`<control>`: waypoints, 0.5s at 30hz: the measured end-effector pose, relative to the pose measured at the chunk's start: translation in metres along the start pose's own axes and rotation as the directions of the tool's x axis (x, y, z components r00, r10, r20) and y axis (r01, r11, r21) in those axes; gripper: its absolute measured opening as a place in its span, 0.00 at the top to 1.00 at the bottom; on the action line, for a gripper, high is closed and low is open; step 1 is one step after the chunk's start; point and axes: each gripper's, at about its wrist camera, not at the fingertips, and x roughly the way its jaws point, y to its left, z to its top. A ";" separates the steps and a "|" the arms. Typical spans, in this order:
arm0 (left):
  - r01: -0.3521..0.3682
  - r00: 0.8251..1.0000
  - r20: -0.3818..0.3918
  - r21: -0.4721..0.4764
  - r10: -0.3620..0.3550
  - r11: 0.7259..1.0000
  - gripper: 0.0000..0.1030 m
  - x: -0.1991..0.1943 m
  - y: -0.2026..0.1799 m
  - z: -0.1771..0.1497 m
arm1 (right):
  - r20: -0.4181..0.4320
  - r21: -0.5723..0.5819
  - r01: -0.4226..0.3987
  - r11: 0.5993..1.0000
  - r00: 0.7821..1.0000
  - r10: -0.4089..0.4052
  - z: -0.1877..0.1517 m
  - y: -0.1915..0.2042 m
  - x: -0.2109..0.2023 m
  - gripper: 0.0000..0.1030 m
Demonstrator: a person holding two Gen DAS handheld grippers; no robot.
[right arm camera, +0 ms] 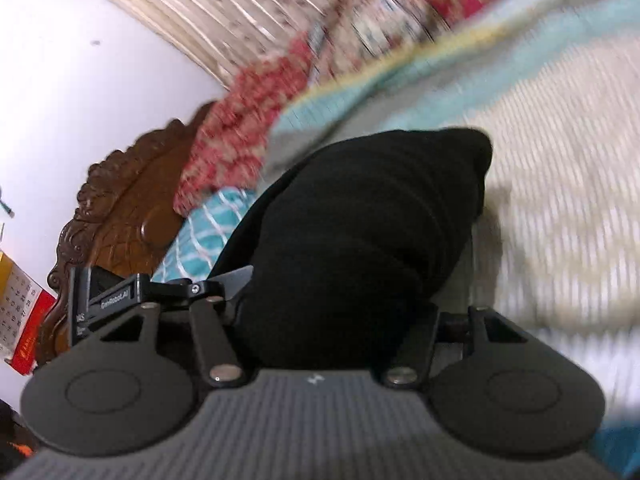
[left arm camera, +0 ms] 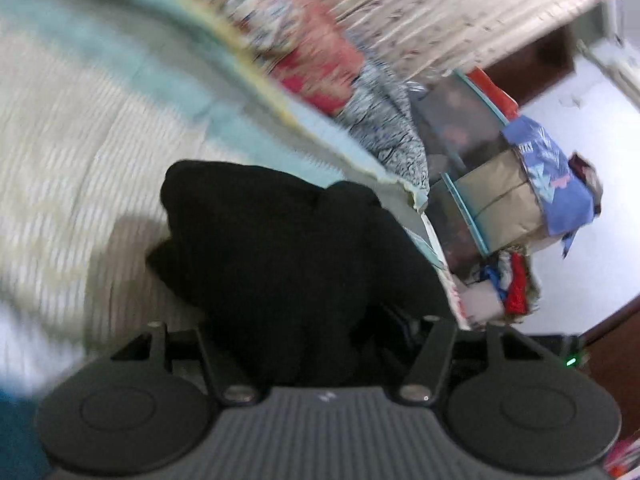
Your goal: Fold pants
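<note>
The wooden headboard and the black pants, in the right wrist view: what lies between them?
A turquoise patterned cloth lies between the headboard and the pants, with a red patterned blanket above it.

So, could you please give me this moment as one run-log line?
step: fold pants | left tongs: black pants bunched between jaws | right tongs: same pants | surface: striped bed cover | pictures: blurred

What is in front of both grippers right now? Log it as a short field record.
garment: black pants, bunched
surface: cream ribbed bedspread with a pale blue border
left gripper: black cloth bunched between its fingers, which it hides; grip cannot be told
right gripper: likewise buried in black cloth
behind: patterned curtain; carved wooden headboard in the right view
image quality: motion blur in both views
</note>
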 end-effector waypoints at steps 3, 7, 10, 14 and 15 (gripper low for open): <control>-0.019 0.999 0.037 0.062 0.017 0.998 0.43 0.024 -0.010 0.045 | 0.055 -0.091 0.016 0.996 0.998 -0.011 0.041 0.001 0.013 0.41; -0.060 0.993 0.103 0.108 0.049 0.992 0.43 0.067 -0.008 0.100 | 0.131 -0.182 0.036 0.983 0.991 -0.012 0.100 -0.018 0.038 0.41; -0.118 0.987 0.128 0.126 0.102 0.985 0.43 0.108 0.000 0.133 | 0.153 -0.190 0.051 0.980 0.988 -0.021 0.129 -0.049 0.062 0.41; -0.179 0.981 0.088 0.090 0.171 0.980 0.43 0.163 0.032 0.153 | 0.150 -0.149 0.097 0.984 0.986 -0.075 0.151 -0.097 0.092 0.41; -0.211 0.977 0.059 0.076 0.207 0.974 0.43 0.180 0.044 0.153 | 0.137 -0.129 0.129 0.983 0.984 -0.111 0.152 -0.109 0.101 0.40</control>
